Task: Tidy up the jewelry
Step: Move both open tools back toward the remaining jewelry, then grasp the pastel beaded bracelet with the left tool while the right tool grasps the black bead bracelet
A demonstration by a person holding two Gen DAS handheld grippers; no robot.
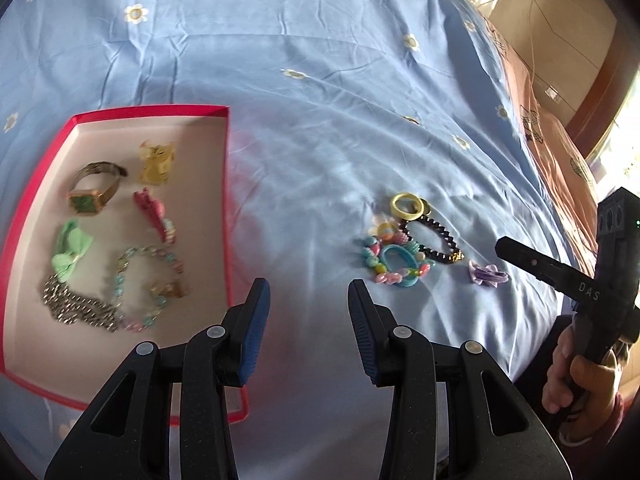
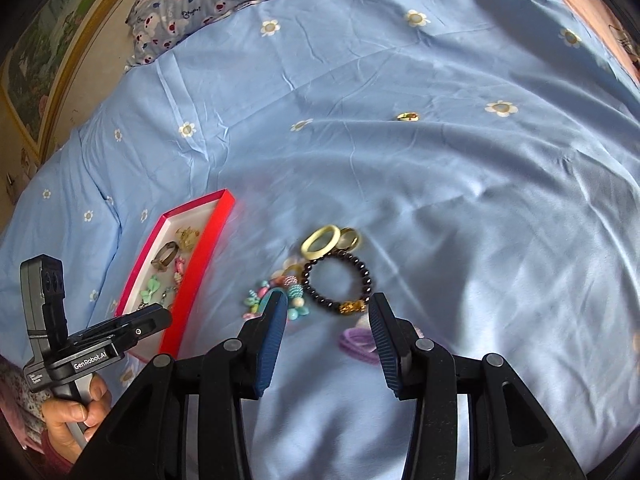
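Both grippers wide open, holding nothing. Right gripper hovers over the loose jewelry pile mid-bed, lined up to grab. Left gripper waits beside the red box, partly filled already.

We read "GenRobot.AI" in white letters on the black body of the left gripper, at the lower left of the right wrist view. A smaller white label on the same body, lower and further left, was too small to read. In the left wrist view, at the right edge, the right gripper carried the pale letters "DAS".
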